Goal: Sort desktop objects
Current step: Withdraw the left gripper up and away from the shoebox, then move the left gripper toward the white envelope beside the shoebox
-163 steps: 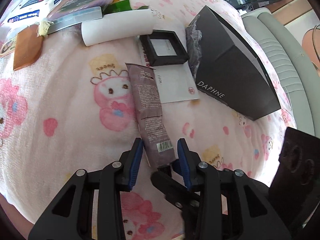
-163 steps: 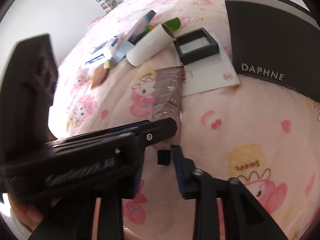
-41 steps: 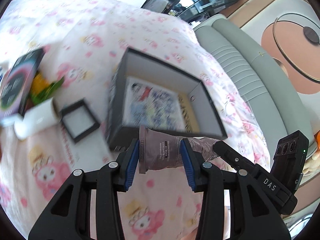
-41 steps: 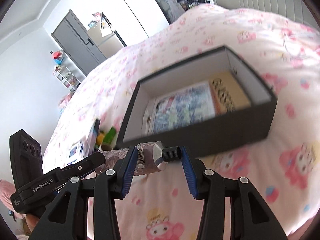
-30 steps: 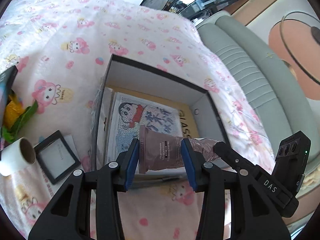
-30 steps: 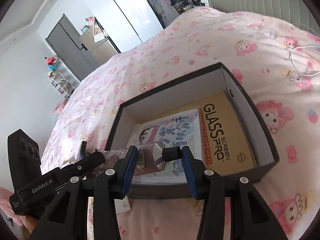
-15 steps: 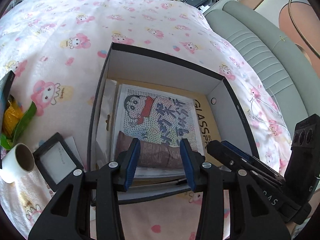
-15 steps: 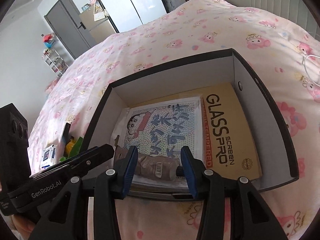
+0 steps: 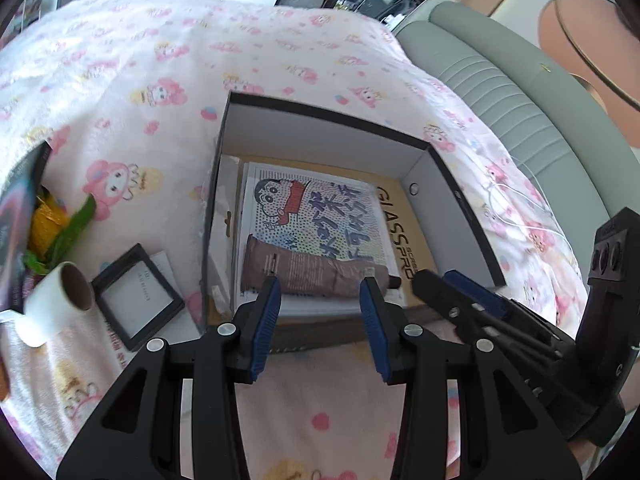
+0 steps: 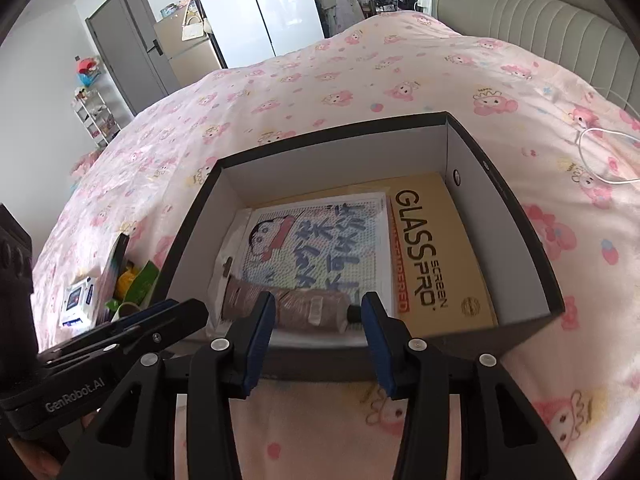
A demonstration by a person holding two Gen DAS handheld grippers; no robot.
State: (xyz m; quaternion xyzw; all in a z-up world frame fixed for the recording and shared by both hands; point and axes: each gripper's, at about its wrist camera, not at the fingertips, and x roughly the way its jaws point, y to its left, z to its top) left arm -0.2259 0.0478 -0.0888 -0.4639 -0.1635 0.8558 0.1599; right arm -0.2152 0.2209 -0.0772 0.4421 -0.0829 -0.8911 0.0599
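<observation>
- Tube (image 9: pixel 316 272) moved since the earlier frames: out of both grippers, now lying in the black box (image 9: pixel 320 128), lower centre, on the cartoon card (image 9: pixel 316 216).
- Left hand-held gripper (image 9: pixel 320 304) and right hand-held gripper (image 10: pixel 318 312) both spread wide, holding nothing.
- One item sorted; paper roll (image 9: pixel 54 304) and small frame (image 9: pixel 138 296) remain on the bed, lower left.

One box (image 9: pixel 320 128), one tube (image 9: pixel 312 272)

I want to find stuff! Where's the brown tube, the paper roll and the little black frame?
brown tube (image 9: pixel 316 276): left wrist view, middle of its body.
paper roll (image 9: pixel 54 308): left wrist view, white side.
little black frame (image 9: pixel 138 298): left wrist view, pale centre.
</observation>
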